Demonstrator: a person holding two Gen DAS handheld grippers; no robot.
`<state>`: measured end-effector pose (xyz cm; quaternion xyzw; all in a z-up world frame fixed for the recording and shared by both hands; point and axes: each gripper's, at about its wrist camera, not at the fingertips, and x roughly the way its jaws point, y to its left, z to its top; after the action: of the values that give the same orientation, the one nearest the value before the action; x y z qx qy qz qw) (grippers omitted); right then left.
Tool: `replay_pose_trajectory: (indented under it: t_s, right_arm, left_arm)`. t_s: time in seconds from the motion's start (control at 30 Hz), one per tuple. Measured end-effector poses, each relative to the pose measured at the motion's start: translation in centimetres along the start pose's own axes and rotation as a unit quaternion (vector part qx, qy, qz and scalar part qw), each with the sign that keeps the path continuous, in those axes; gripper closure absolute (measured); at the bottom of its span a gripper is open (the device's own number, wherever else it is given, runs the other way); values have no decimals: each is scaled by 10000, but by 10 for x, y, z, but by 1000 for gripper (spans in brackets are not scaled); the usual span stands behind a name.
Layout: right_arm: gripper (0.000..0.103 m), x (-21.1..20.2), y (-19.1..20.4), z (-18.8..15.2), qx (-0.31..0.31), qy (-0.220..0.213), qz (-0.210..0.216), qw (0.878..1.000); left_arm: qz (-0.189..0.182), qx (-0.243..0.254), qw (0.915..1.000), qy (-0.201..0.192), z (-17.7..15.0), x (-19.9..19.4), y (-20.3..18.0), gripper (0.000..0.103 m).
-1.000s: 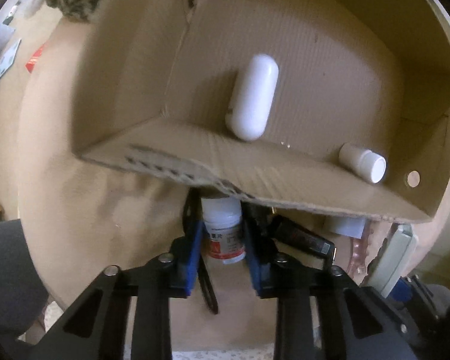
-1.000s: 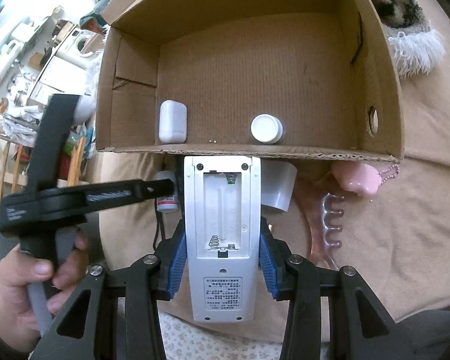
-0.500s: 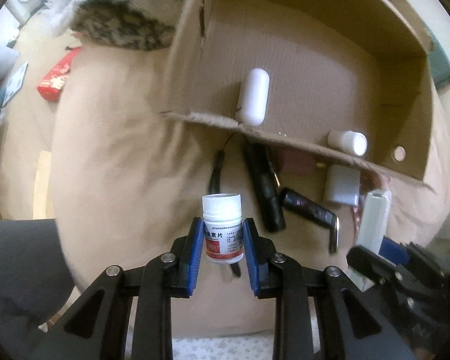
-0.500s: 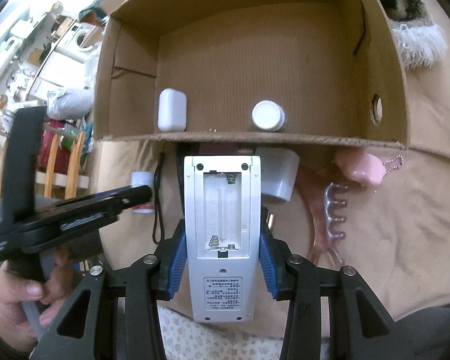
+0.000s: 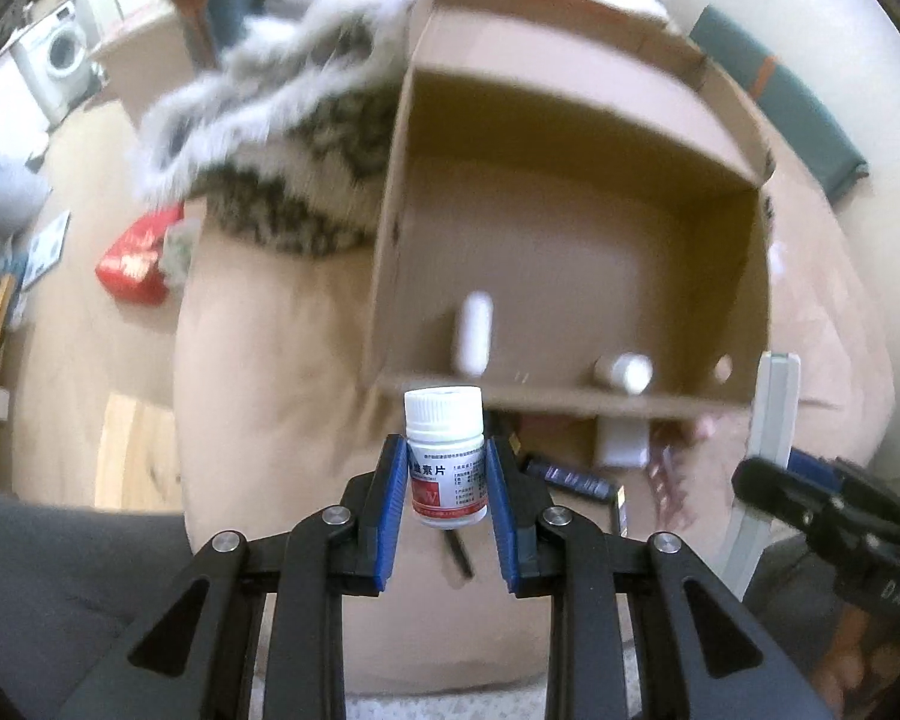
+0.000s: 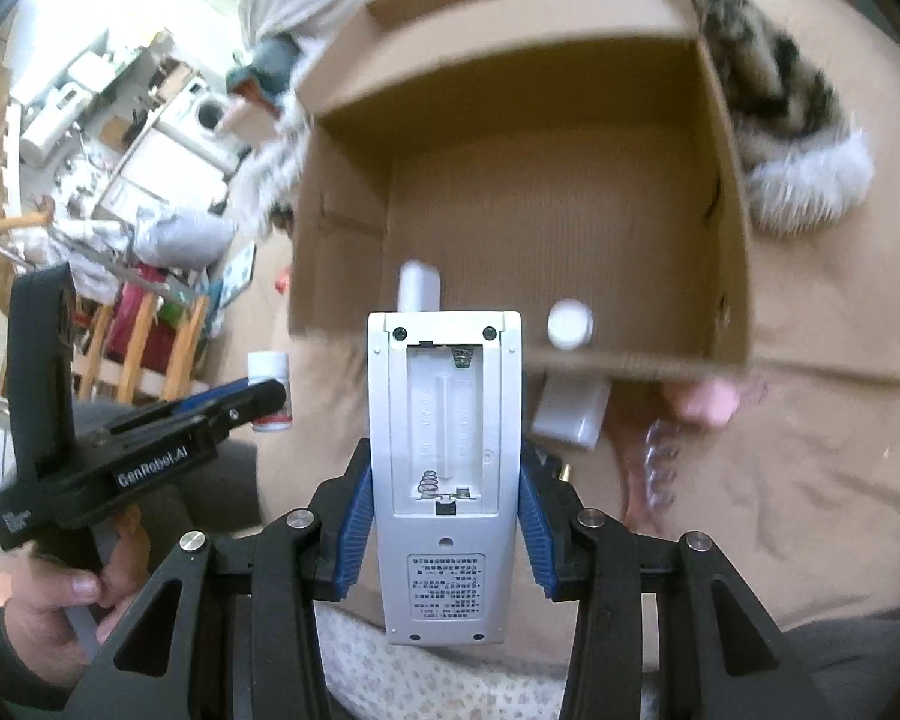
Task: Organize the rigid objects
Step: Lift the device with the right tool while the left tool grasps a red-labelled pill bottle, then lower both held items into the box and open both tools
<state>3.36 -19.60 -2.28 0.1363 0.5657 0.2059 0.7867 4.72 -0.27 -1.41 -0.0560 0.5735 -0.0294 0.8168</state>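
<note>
My left gripper (image 5: 444, 483) is shut on a white pill bottle (image 5: 445, 456) with a red and white label, held above the tan cushion in front of the cardboard box (image 5: 390, 228). My right gripper (image 6: 444, 498) is shut on a white remote control (image 6: 444, 468) with its battery bay open, held in front of the box (image 6: 732, 228). Inside the box lie a white capsule-shaped case (image 5: 474, 330) and a small white bottle (image 5: 627, 371). The left gripper and pill bottle (image 6: 270, 381) also show in the right wrist view.
On the cushion before the box lie a white block (image 5: 621, 441), a black stick-shaped item (image 5: 570, 477), a pink item (image 6: 705, 399) and a clear comb-like piece (image 6: 654, 468). A furry patterned cushion (image 5: 282, 168) sits left of the box. A red packet (image 5: 135, 255) lies on the floor.
Both grippers have lifted and pulled back from the box with their objects. The left gripper raised the pill bottle from the cushion. The box now looks farther off.
</note>
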Motion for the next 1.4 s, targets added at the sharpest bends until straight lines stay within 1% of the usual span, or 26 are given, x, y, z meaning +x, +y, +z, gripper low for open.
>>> replay_pose_trajectory:
  t_s: [0.17, 0.33, 0.47, 0.53, 0.57, 0.63, 0.7, 0.8, 0.87, 0.97, 1.03, 1.1, 1.23, 1.4]
  right_arm:
    - [57, -18, -1, 35, -115, -399, -183, 9990]
    - [57, -22, -10, 70, -54, -590, -269, 9979]
    - [57, -16, -25, 92, 21, -645, -370, 9972]
    - [57, -6, -32, 102, 92, -626, -399, 9972]
    - [57, -1, -37, 106, 147, -606, -375, 9974]
    - [57, 13, -46, 113, 371, -547, -209, 9976]
    - [57, 29, -54, 117, 511, -446, -200, 9975]
    - [57, 49, -58, 116, 451, -302, -372, 9978]
    - [57, 59, -59, 113, 386, -204, -514, 9977]
    - [57, 70, -55, 110, 207, -139, -824, 9963]
    - [57, 75, -52, 109, 72, -145, -961, 9952]
    - [57, 79, -49, 108, -74, -140, -1153, 9932]
    - [57, 89, -40, 109, -370, -120, -1459, 9885]
    - [57, 103, -36, 107, -496, 15, -1709, 9840]
  left_arm:
    - [-4, 156, 9995, -257, 31, -9, -18, 79]
    - [9, 232, 9990, -390, 61, -3, -33, 79]
    - [72, 305, 9987, -407, 77, 13, -43, 79]
    - [238, 404, 9981, -406, 82, 28, -50, 79]
    - [290, 406, 9981, -352, 83, 36, -52, 79]
    - [274, 386, 9987, -192, 85, 55, -55, 79]
    - [259, 382, 9989, -78, 85, 69, -57, 79]
    - [287, 438, 9986, -39, 83, 84, -59, 79]
    - [316, 441, 9985, -9, 81, 95, -57, 79]
    - [513, 500, 9974, -16, 77, 111, -55, 79]
    - [451, 446, 9979, 143, 74, 120, -52, 79]
    - [420, 431, 9980, 208, 72, 125, -52, 79]
    - [532, 485, 9974, 102, 71, 127, -52, 79]
    - [559, 439, 9974, 124, 69, 132, -49, 79]
